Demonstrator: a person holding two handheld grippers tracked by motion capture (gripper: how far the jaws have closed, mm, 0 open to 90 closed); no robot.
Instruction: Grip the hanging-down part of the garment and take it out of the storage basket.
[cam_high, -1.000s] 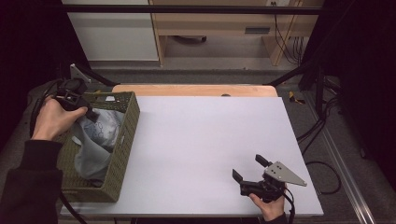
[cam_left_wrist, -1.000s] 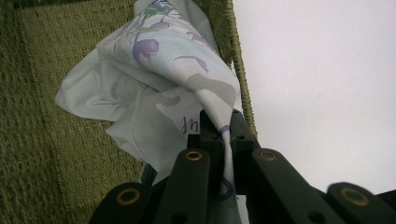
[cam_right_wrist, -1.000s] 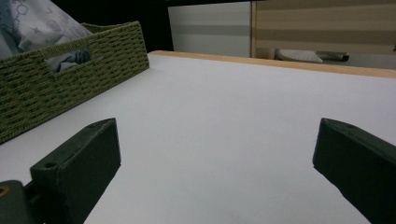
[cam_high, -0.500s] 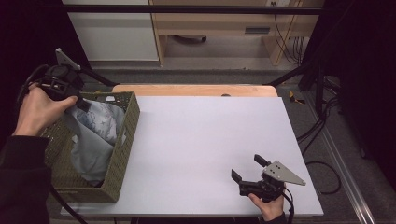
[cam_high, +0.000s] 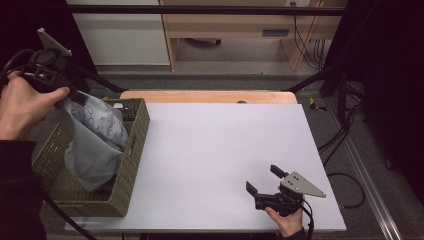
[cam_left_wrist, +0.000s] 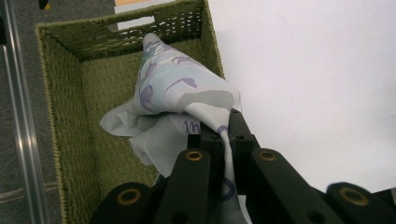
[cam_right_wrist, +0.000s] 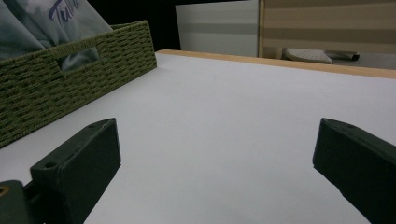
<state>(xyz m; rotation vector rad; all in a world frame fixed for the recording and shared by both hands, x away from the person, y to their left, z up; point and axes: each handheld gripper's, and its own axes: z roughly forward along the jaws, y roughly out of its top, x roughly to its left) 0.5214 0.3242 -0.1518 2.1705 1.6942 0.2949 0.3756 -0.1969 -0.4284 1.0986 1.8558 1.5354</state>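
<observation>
Left hand-held gripper (cam_left_wrist: 223, 135): jaws clamped on pale printed cloth (cam_high: 97, 140), raised at far left above green woven basket (cam_high: 132, 165); cloth hangs down into basket. Right hand-held gripper (cam_high: 266, 180): jaws wide apart, holding nothing, resting near right on white bench (cam_high: 220, 145).

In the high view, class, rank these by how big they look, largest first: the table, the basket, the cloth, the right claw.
1. Table, by far the largest.
2. Basket.
3. Cloth, nearly matching the basket since it hangs lifted toward the camera, so that order is unsure.
4. Right claw, smallest.
</observation>
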